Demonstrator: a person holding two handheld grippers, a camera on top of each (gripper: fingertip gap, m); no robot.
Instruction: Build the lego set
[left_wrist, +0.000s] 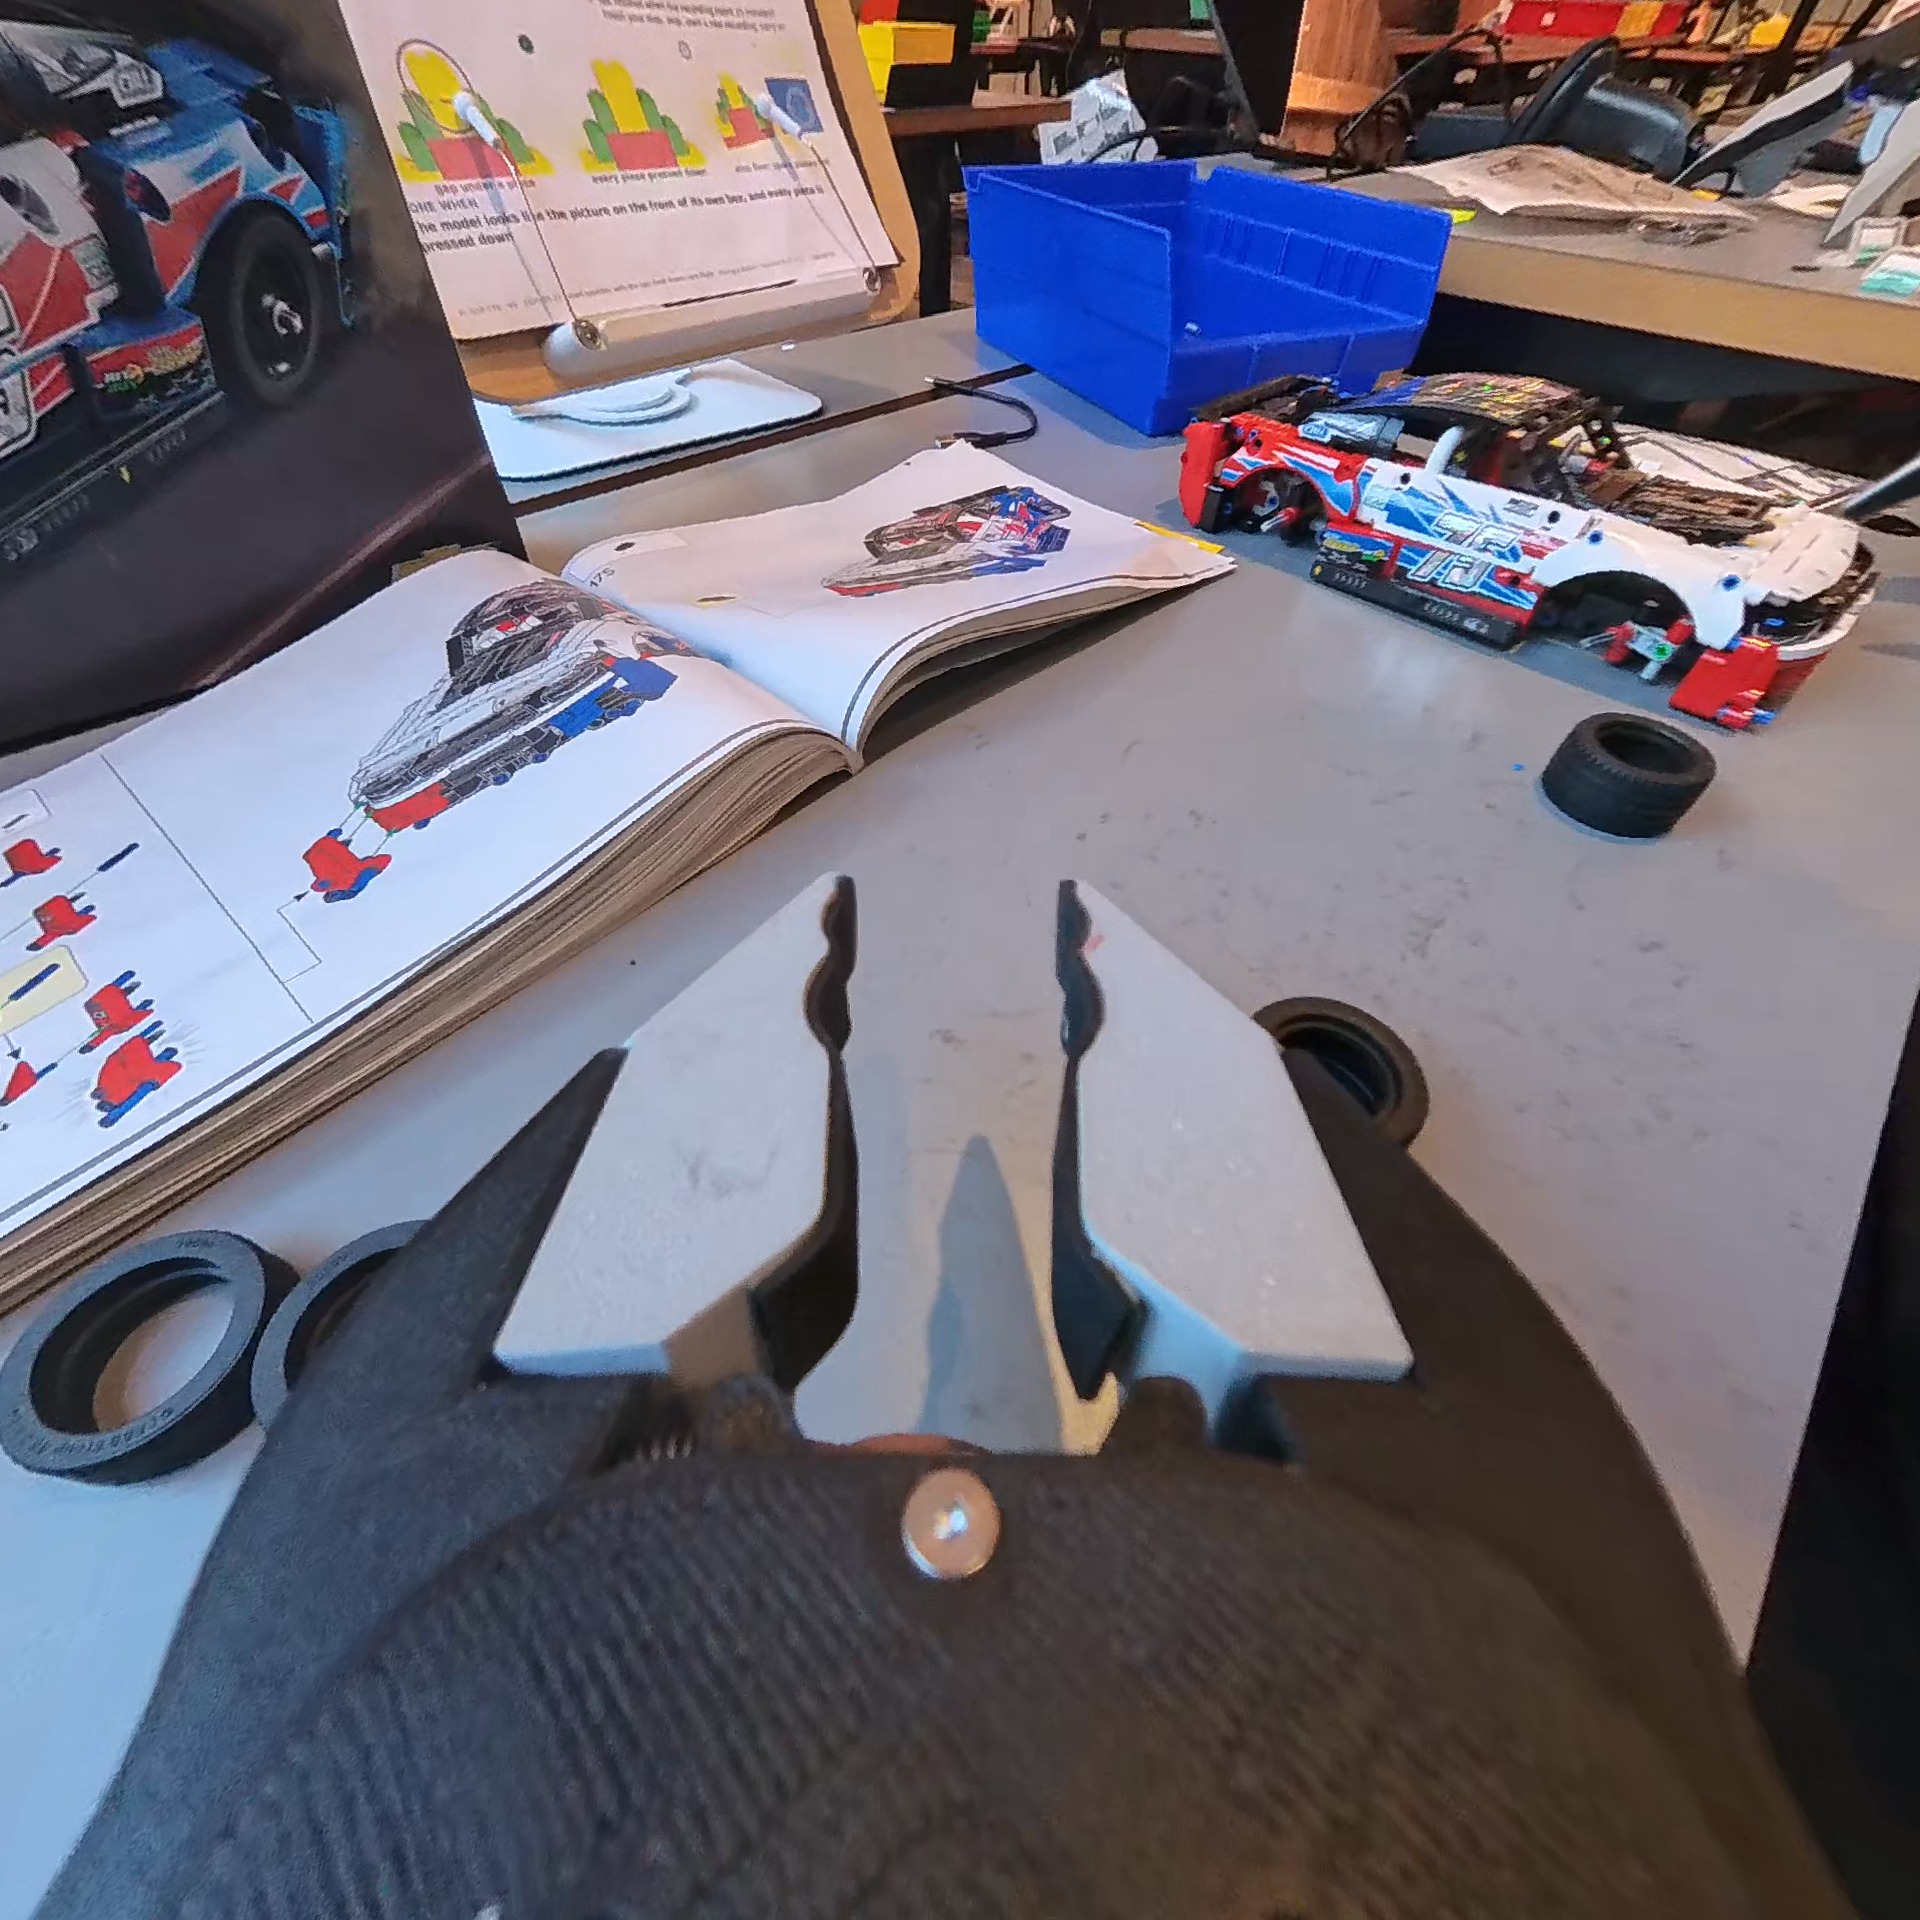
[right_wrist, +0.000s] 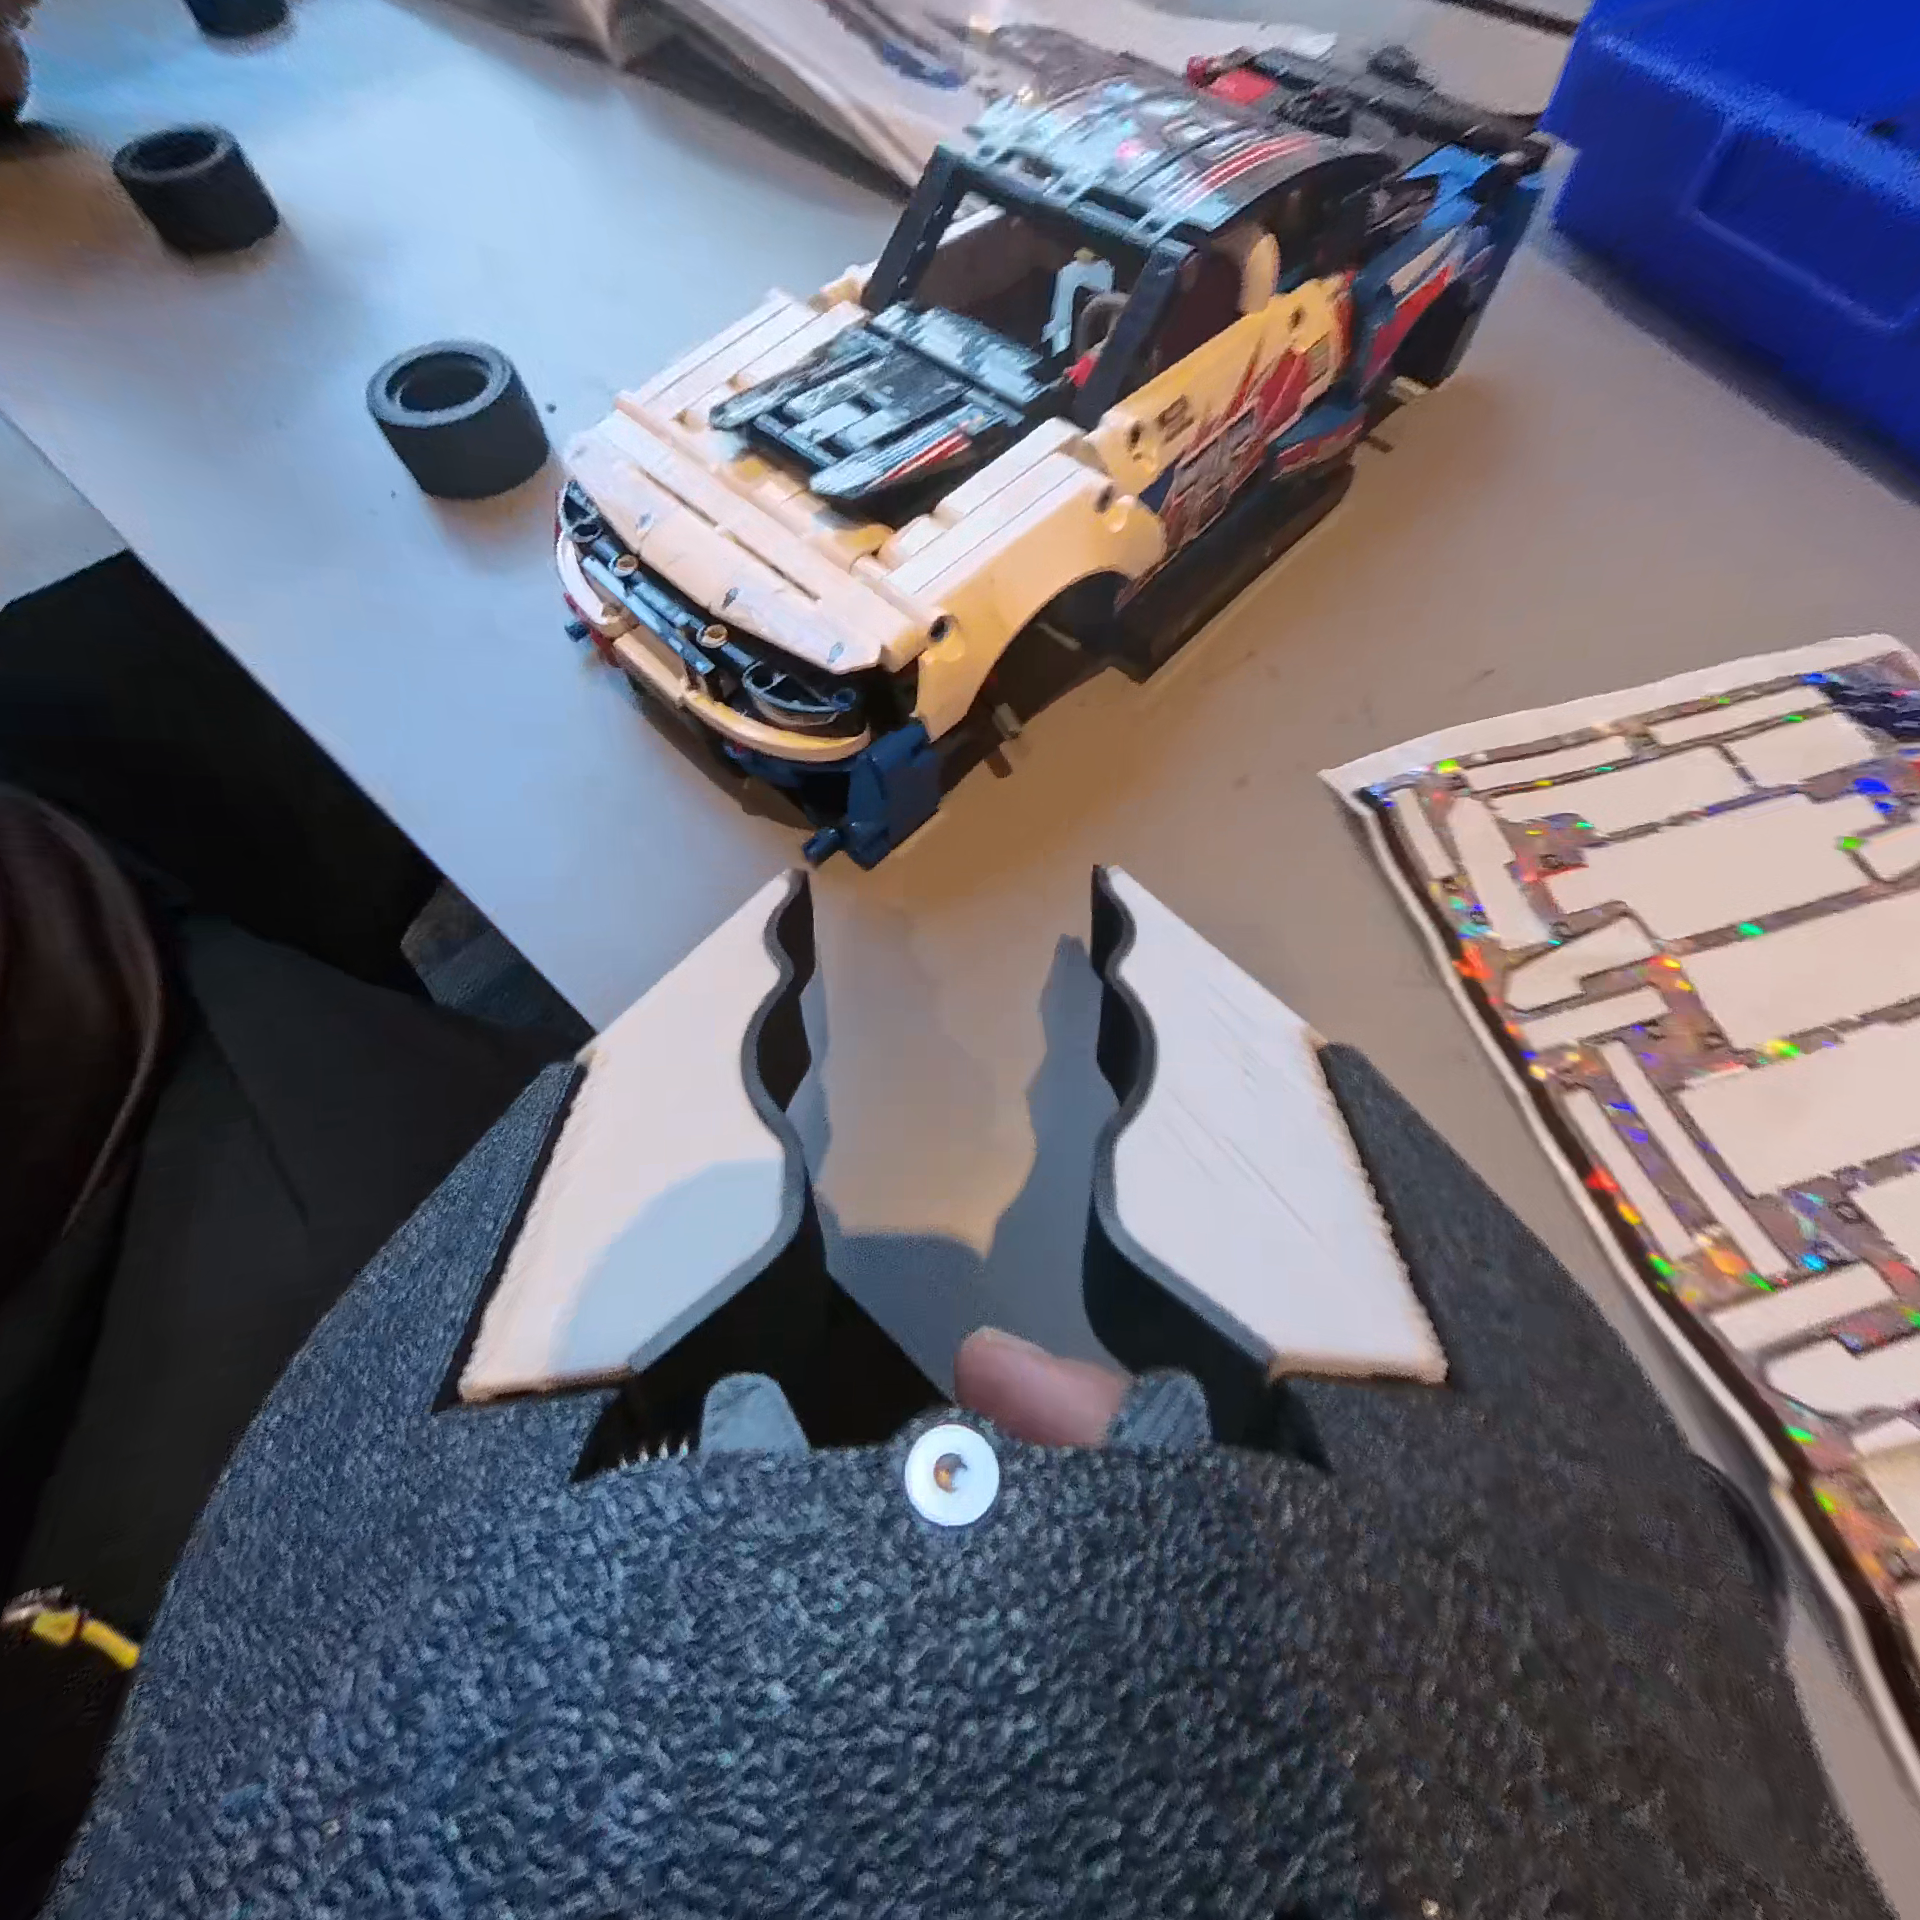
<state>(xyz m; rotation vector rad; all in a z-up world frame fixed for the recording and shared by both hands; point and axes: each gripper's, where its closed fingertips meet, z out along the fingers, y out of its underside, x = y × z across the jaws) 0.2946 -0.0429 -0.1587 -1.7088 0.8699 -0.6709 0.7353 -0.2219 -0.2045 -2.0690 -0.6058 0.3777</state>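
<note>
The left gripper (left_wrist: 956, 899) is hovering low over the grey table (left_wrist: 1299, 935) with its jaws apart and nothing between them, while the right gripper (right_wrist: 951, 883) is likewise hanging open and empty above the table's near edge. The lego car (right_wrist: 997, 457), a white, red and blue racing model without wheels, is sitting on the table at 12 o'clock from the right gripper, its nose pointing toward the gripper's left fingertip; in the left wrist view the same car (left_wrist: 1527, 530) is lying at 2 o'clock, well apart from the left gripper. It is carrying printed race markings on its side, which are going unquoted here. A loose black tyre (left_wrist: 1626, 774) is standing near the car's front, another tyre (left_wrist: 1340, 1060) is lying just beside the left gripper's right finger at 3 o'clock, and two more tyres (left_wrist: 135, 1351) are resting at 9 o'clock, touching each other. The open instruction booklet (left_wrist: 520, 748) is lying at 10 o'clock, showing coloured build diagrams. Behind it the set's box (left_wrist: 187, 312) is standing upright, and a printed sheet on a stand (left_wrist: 623, 166) is showing brick drawings and text. A blue bin (left_wrist: 1195, 281) is sitting at 1 o'clock behind the car. A holographic sticker sheet (right_wrist: 1662, 1039), mostly peeled, is lying at 3 o'clock from the right gripper
</note>
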